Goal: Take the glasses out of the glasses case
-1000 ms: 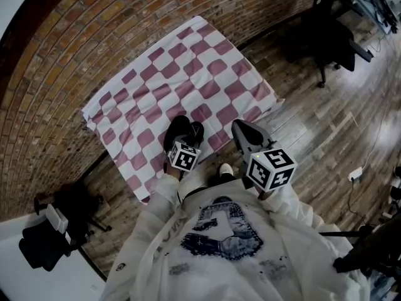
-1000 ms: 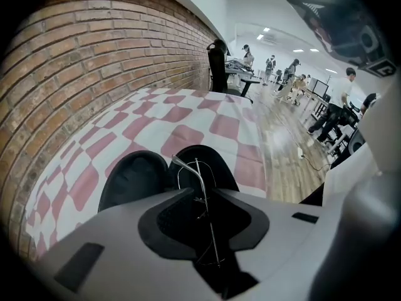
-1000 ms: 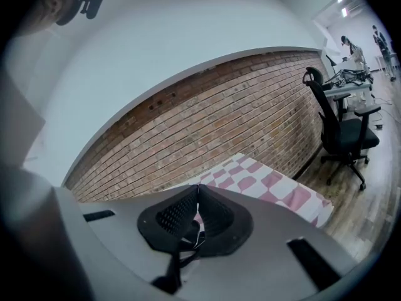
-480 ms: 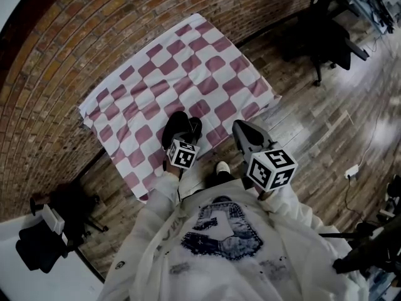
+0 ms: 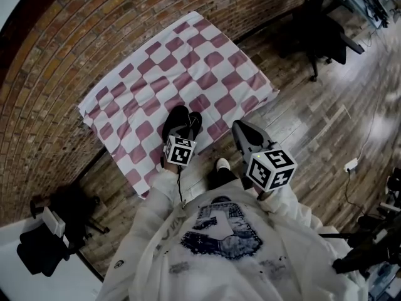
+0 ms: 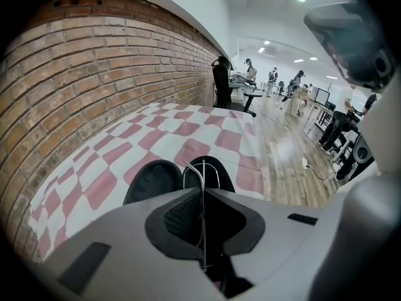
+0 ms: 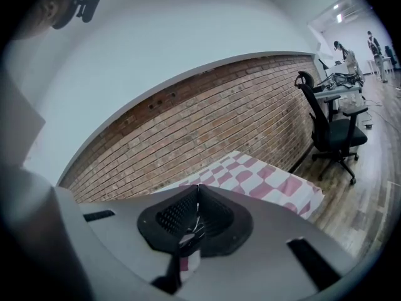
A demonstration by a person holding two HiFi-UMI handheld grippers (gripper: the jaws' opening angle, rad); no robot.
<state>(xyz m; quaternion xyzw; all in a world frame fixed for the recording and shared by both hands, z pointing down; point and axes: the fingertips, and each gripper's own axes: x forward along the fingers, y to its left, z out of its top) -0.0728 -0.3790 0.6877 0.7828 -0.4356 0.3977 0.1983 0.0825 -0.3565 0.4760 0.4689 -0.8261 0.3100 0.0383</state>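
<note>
Left hand-held gripper (image 6: 202, 192) at near edge of checkered cloth (image 5: 156, 74): jaws just closing, now almost together, pinching thin metal arm of glasses (image 6: 210, 170). Glasses' dark ovals lie on cloth just beyond tips. Right hand-held gripper (image 7: 198, 190) alongside, apart from glasses, jaws together, empty.

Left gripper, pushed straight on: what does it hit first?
Most likely the open black glasses case, just beyond the left gripper, whose jaws have just been closing on the thin wire glasses; depth is unclear.
</note>
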